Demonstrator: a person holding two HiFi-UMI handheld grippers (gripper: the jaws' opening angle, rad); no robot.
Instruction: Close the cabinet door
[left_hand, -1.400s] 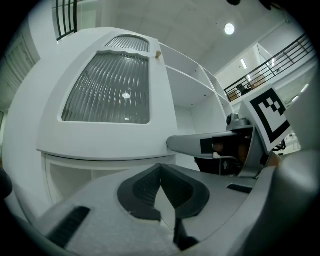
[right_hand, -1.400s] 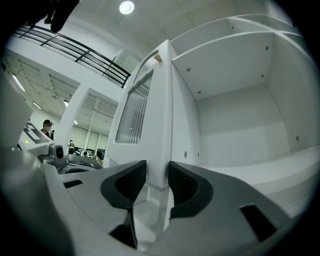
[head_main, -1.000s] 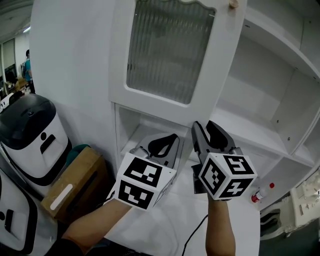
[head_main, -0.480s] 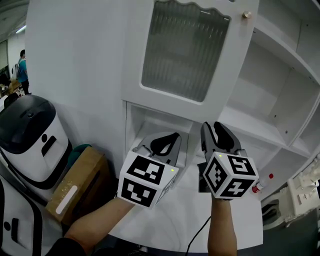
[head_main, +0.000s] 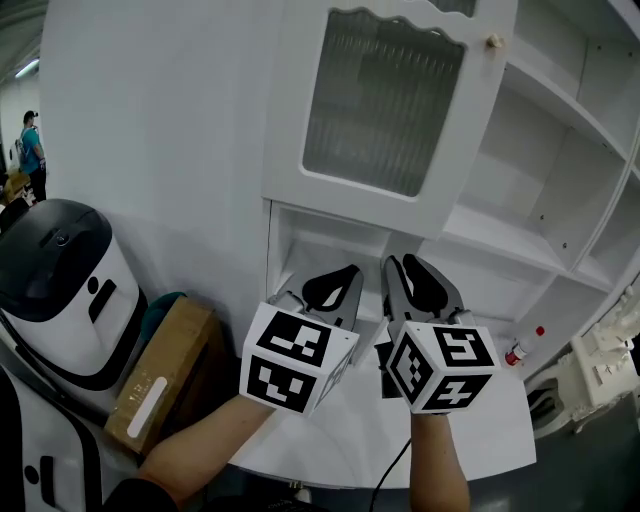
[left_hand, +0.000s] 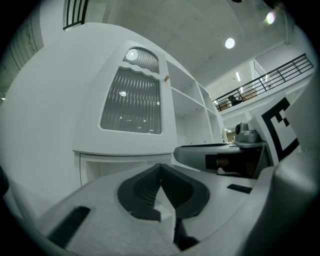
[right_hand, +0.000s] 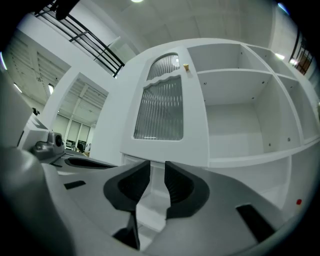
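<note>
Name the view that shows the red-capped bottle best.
Head view: the bottle shows whole, body and cap, at lower right. The right gripper view catches only its red cap near the edge; the left gripper view misses it.

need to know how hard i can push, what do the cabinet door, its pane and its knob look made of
Cabinet door: likely painted wood or fibreboard, smooth satin white, with a scalloped moulded edge above the window.
Pane: ribbed translucent glass or acrylic; fine vertical ridges blur what lies behind.
Knob: small, pale tan, perhaps wood or brass; too small to tell.
</note>
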